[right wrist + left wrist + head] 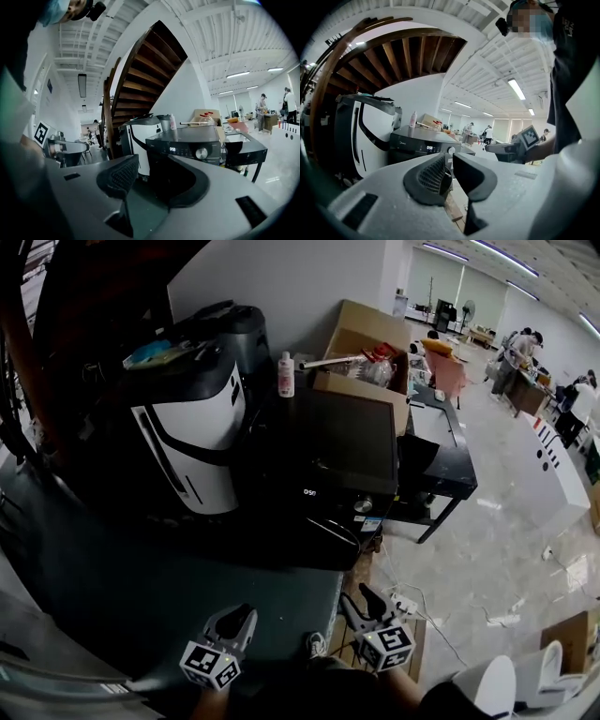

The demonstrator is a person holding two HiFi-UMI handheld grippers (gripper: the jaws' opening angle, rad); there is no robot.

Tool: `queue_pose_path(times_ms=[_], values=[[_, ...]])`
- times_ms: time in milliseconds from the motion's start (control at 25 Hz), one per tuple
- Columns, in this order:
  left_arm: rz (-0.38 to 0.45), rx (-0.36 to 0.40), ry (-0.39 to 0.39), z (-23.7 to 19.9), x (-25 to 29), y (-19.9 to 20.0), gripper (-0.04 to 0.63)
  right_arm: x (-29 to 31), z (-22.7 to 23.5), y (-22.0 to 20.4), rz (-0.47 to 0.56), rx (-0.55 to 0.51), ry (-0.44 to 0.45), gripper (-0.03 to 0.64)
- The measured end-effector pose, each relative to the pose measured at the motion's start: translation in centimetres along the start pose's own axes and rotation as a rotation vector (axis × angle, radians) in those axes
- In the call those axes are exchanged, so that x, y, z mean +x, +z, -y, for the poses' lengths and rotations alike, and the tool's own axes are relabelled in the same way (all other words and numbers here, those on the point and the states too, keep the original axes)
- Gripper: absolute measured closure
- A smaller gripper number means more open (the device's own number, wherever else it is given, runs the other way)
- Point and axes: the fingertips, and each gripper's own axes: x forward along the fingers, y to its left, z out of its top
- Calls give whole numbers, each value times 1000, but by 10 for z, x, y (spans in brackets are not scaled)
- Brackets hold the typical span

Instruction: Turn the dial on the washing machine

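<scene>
Jaws of left gripper [451, 163] narrowly apart, right gripper [153, 165] wider, both empty, dial [201, 153] clearest in right gripper view

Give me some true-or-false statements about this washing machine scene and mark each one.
1. The right hand-held gripper is clamped on the dial. False: its jaws stand apart and empty, and the dial is well ahead of it.
2. A white bottle stands on top of the washing machine. True.
3. The display is dark. False: lit digits show on it.
4. In both gripper views the dial sits right of the display. True.
5. The left hand-held gripper holds a cloth. False: there is only a narrow gap between its jaws and nothing in it.
</scene>
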Motion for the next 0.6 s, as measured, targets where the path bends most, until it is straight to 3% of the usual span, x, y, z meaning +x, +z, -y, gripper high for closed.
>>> queue_pose_path(times_ms=[240,600], values=[[-4,12,-39,-7,76,16,497,33,63,16,-2,-21,-53,393],[-23,22,-32,-17,148,27,453,74,136,18,-50,-28,-113,390]])
